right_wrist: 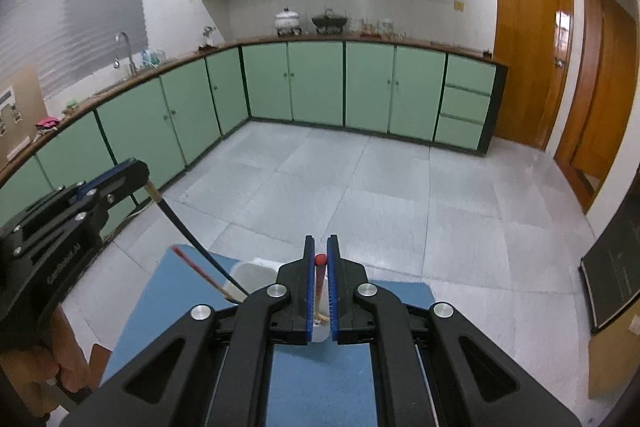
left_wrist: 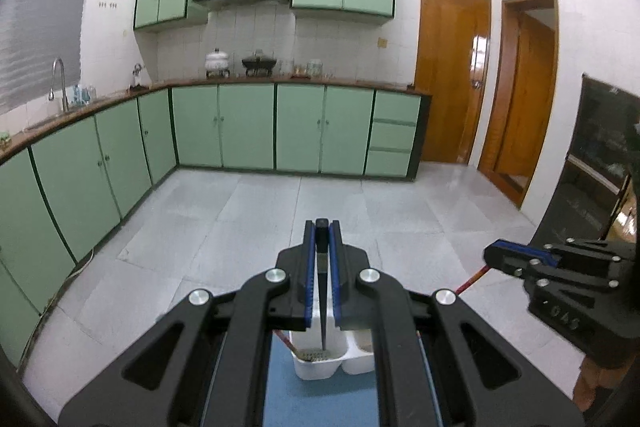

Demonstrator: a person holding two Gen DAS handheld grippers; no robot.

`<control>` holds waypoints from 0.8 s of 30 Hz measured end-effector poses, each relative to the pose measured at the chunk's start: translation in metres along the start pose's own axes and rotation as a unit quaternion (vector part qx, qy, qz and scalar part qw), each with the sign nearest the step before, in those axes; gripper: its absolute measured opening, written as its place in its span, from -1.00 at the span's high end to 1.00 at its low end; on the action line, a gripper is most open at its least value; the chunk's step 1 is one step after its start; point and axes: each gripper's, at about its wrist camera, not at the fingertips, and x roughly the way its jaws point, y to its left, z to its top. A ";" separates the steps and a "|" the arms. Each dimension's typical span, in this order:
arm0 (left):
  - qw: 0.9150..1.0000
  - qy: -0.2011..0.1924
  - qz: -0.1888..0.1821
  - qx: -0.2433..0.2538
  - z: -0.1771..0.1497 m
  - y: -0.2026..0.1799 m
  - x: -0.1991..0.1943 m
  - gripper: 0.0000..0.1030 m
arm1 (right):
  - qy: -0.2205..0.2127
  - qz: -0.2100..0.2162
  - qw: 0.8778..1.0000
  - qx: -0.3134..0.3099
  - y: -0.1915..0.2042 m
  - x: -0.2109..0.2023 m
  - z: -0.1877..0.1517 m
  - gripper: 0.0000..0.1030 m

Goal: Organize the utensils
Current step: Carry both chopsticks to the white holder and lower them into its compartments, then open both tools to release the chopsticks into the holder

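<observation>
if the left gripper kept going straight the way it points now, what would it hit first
Probably nothing soon. The left gripper, shut on a black chopstick, points out over the floor toward the green base cabinets. The white utensil holder sits below that line; depth is unclear.

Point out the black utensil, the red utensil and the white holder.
black utensil (left_wrist: 322, 239), left wrist view, on its handle between the fingers.
red utensil (right_wrist: 320, 259), right wrist view, on its rounded red end.
white holder (left_wrist: 316, 369), left wrist view, on its front wall.
</observation>
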 end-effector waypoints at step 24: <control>0.999 0.027 0.030 0.010 -0.146 0.078 -0.142 -0.21 | -0.026 0.006 0.999 -0.017 -0.034 -0.087 -0.230 0.44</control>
